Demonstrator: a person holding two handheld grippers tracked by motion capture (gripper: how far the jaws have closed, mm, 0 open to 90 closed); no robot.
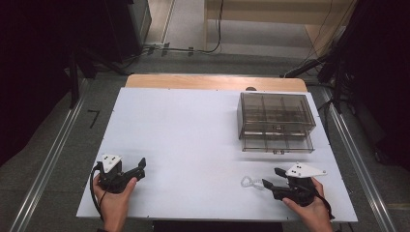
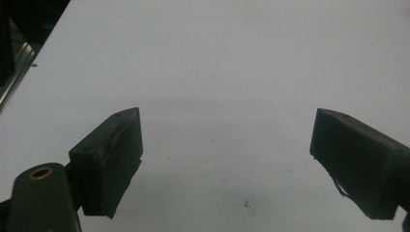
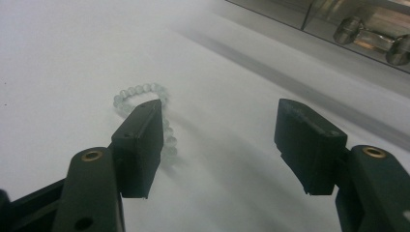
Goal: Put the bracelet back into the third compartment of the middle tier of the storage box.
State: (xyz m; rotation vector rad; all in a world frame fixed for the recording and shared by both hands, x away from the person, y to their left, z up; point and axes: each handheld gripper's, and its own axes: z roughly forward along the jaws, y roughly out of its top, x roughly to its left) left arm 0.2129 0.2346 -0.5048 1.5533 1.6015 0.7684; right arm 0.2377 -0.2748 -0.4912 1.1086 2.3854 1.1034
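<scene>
Right gripper [image 1: 269, 177]: I hold it in my right hand [image 1: 309, 208] at the near right of the table, its black jaws spread wide apart with nothing between them; the grey three-cornered plate sits on top.
Pale translucent bead bracelet [image 1: 250, 182]: it lies loose on the white tabletop just beside the right gripper's jaw tips, on their left in the high view. In the right gripper view the bracelet [image 3: 145, 96] curls around and partly behind the tip of the left-hand jaw; I cannot tell whether that jaw touches it.
Left gripper [image 1: 139, 170]: I hold it in my left hand [image 1: 114, 198] at the near left, well apart from the bracelet. In the left gripper view its jaws stand wide apart over bare table.
White rectangular tabletop [image 1: 183, 140]: a few small dark specks show on it in the left gripper view.
Smoky transparent plastic drawer box [image 1: 274, 121]: it stands at the far right of the table, beyond the right gripper, with divided compartments visible through the top and small knobs on the front drawers.
</scene>
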